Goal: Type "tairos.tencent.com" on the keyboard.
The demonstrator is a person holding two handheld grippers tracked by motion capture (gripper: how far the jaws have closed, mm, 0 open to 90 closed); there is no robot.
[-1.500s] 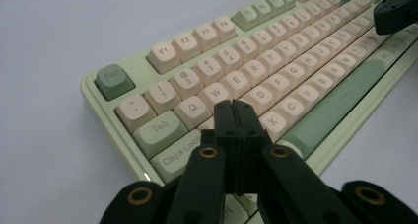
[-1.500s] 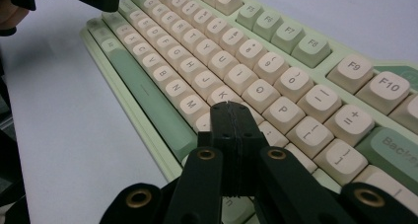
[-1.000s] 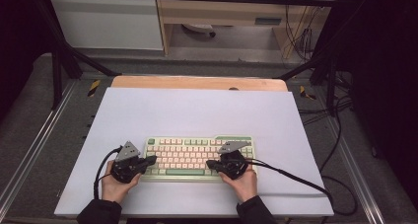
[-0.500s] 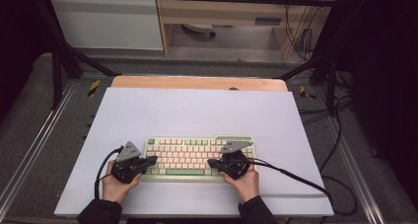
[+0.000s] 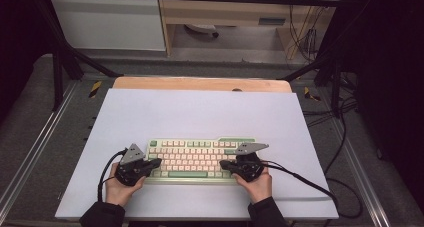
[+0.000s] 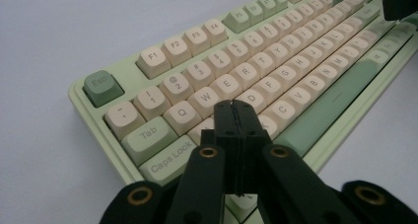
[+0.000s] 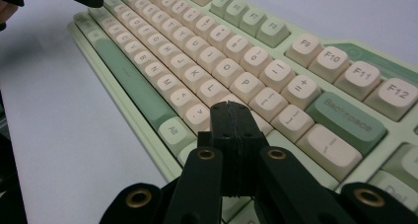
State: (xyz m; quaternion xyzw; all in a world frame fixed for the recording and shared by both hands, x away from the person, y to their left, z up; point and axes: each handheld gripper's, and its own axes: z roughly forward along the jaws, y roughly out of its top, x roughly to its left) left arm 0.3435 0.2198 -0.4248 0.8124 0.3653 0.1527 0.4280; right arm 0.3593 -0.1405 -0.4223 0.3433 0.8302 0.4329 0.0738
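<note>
Your left gripper, jaws pressed together and pinching nothing, hovers over the left end of the green-and-cream keyboard lying near your edge of the white mat, and your right gripper, jaws likewise pressed together, sits over its right end.

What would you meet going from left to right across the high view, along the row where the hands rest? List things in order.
Left claw → green space bar → right claw → trailing black cable.
</note>
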